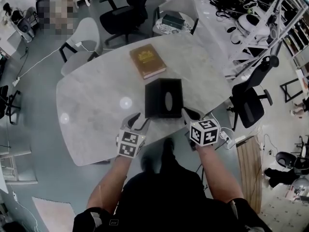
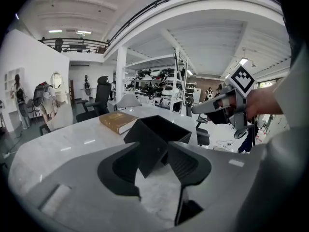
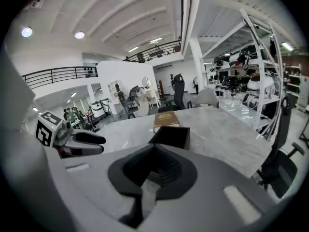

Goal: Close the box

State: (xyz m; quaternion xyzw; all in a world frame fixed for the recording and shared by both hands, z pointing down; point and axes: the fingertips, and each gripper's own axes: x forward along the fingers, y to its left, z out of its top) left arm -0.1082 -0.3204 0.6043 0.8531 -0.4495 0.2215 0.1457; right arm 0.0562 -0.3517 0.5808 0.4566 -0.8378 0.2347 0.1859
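Note:
A black box (image 1: pixel 163 97) stands near the front edge of the marble table (image 1: pixel 91 105), and its top looks open in both gripper views. My left gripper (image 1: pixel 137 121) hovers just before the box's near left corner, jaws open, with nothing between them. In the left gripper view the box (image 2: pixel 155 133) shows through the gap of that gripper (image 2: pixel 154 152). My right gripper (image 1: pixel 190 114) is off the near right corner, apart from the box (image 3: pixel 172 136). Its fingertips meet, so this gripper (image 3: pixel 155 149) is shut and holds nothing.
A brown book (image 1: pixel 147 60) lies on the table behind the box. White chairs (image 1: pixel 83 37) and a black office chair (image 1: pixel 123 8) stand at the far side. Another black chair (image 1: pixel 251 100) is at the right. Shelving with gear (image 1: pixel 251 23) lines the right wall.

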